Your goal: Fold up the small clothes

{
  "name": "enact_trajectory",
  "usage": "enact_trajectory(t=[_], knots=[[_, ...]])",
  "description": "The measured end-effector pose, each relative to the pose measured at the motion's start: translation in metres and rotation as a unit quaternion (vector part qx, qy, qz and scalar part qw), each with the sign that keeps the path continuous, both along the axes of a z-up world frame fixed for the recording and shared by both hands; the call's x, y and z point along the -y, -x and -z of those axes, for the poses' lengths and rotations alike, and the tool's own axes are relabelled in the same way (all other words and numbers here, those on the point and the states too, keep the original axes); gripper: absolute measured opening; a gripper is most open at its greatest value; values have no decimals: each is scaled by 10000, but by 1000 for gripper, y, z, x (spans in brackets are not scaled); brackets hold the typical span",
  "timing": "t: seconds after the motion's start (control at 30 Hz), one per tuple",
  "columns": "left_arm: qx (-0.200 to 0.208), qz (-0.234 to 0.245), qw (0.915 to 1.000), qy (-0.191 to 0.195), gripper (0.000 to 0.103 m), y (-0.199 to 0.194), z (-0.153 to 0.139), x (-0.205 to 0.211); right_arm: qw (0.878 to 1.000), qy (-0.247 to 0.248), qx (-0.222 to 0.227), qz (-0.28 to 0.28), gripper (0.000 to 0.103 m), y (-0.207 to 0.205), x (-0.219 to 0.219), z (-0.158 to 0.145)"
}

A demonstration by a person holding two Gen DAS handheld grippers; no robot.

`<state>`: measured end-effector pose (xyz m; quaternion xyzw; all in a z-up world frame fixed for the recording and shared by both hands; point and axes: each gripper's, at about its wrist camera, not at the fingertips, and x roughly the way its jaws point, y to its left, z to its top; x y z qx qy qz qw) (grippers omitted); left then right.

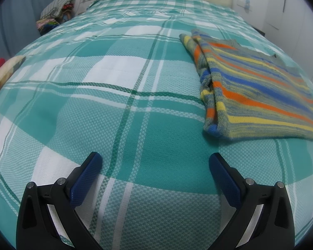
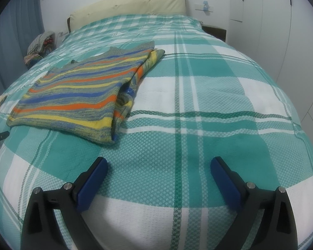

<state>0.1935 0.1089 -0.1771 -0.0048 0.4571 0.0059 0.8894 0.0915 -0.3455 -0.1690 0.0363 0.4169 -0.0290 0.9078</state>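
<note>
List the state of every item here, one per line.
Striped knit sweater: partly folded, flat on bed, ungripped.
Left hand-held gripper: open, empty.
Right hand-held gripper: open, empty.
Teal plaid bedspread: spread over bed.
Clothes pile: heaped beside bed, unfolded.

1 striped sweater [image 1: 258, 87], 2 grippers: left gripper [image 1: 155, 161], right gripper [image 2: 159, 165], 1 bed [image 1: 119, 108], 1 headboard [image 2: 127, 5], 1 clothes pile [image 1: 56, 10].

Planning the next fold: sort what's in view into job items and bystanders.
For the job:
striped sweater, lying on the bed
left gripper, open
right gripper, open

Just lying about:
plaid bedspread
heap of clothes beside the bed
cream headboard
blue curtain
</note>
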Motion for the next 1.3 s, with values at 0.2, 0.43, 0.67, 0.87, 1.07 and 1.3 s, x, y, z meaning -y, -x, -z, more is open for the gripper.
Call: enact_trajectory(t=[0.2, 0.43, 0.67, 0.87, 1.07, 1.3], knots=[[-103, 13, 9999, 68, 103, -2, 0, -2, 10000, 2, -3, 0, 99, 0, 0, 0], [-116, 48, 9999, -42, 102, 3, -4, 1, 10000, 2, -7, 2, 99, 0, 1, 0], [923, 884, 9882, -841, 101, 57, -54, 52, 9999, -132, -24, 21, 100, 1, 3, -14], [675, 3074, 9491, -146, 101, 62, -63, 182, 9882, -1473, 191, -386, 100, -52, 39, -54], [385, 3887, 9203, -209, 97, 12, -28, 308, 9586, -2573, -1018, -678, 75, -167, 74, -12], [689, 4262, 9006, -505, 68, 7, -15, 358, 9400, -2950, -1328, -1081, 40, -244, 64, -1]])
